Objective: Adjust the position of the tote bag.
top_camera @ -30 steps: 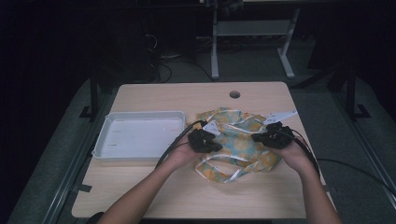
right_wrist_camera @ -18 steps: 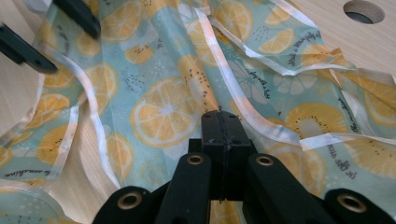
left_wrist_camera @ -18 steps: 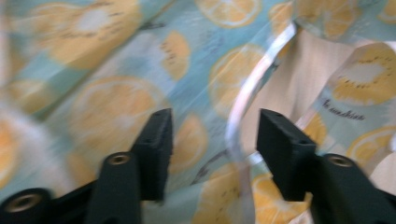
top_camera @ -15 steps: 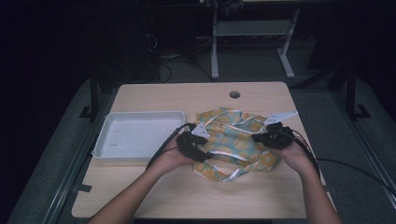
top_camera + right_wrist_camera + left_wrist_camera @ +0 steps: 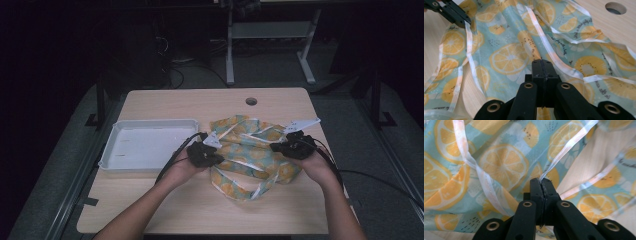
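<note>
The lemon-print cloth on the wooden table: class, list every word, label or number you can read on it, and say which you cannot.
Small dark script printed on the pale blue, lemon-patterned cloth: present in the right gripper view, beside the white trim near the upper right, but too small and blurred to read.
Dark lettering at the cloth's right edge in the left gripper view: blurred, unreadable.
White plastic tray and light wooden table: no text.

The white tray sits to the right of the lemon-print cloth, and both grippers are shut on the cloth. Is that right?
Not quite. In the high view the white tray lies to the left of the lemon-print cloth, not the right. The rest holds: the left gripper and the right gripper are each shut on the cloth, as the two gripper views show.
</note>
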The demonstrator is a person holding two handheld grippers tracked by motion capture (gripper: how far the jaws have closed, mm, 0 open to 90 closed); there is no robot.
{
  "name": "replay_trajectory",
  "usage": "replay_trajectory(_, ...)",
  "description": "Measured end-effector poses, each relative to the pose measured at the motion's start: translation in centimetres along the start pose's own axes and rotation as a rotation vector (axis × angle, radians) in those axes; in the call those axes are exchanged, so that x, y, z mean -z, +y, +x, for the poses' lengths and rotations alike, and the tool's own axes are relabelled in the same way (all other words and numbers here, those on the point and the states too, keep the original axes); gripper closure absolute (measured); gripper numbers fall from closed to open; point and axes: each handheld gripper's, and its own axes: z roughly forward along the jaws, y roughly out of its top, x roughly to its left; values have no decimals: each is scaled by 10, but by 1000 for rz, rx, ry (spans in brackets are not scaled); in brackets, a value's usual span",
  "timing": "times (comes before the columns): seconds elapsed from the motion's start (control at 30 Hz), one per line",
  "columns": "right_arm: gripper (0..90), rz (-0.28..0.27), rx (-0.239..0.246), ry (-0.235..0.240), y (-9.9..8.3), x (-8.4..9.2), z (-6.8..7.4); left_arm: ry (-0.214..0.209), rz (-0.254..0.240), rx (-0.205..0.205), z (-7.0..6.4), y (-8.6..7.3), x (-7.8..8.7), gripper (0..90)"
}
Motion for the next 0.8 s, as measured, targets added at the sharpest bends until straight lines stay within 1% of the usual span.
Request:
replay_trajectory(0.03,899,-7,1,-3,1,0,0,-9,-23,20,0,0,1,895)
replay_trajectory(0.07,898,-6,0,-6,1,1,0,-19,-21,10,0,0,4,896)
replay_trajectory(0.1,899,-8,3,-10,2,2,-1,-31,-39,26,0,0,5,896)
replay_trajectory(0.13,898,-7,-3,-16,3,3,-1,-47,-49,28,-1,0,8,897)
replay_trajectory(0.2,899,-11,-6,-24,5,5,-4,-61,-51,23,-2,-1,12,897)
replay_trajectory(0.27,899,-21,-24,-28,7,6,-8,-74,-52,20,-4,-4,15,897)
replay_trajectory(0.3,899,-24,-27,-29,8,6,-10,-80,-49,15,-5,-6,16,897)
replay_trajectory(0.33,899,-20,-38,-25,9,5,-13,-95,-48,16,-6,-8,17,897)
replay_trajectory(0.37,899,-9,-47,-45,9,3,-16,-105,-47,15,-7,-10,18,897)
replay_trajectory(0.57,899,20,-88,-70,9,-5,-28,-138,-26,15,-10,-18,21,897)
replay_trajectory(0.67,899,30,-99,-75,8,-8,-33,-153,-1,6,-9,-22,19,898)
replay_trajectory(0.7,899,38,-108,-77,8,-9,-34,-159,-1,18,-9,-24,17,898)
replay_trajectory(0.8,898,57,-118,-87,5,-14,-39,-173,24,21,-9,-28,13,898)
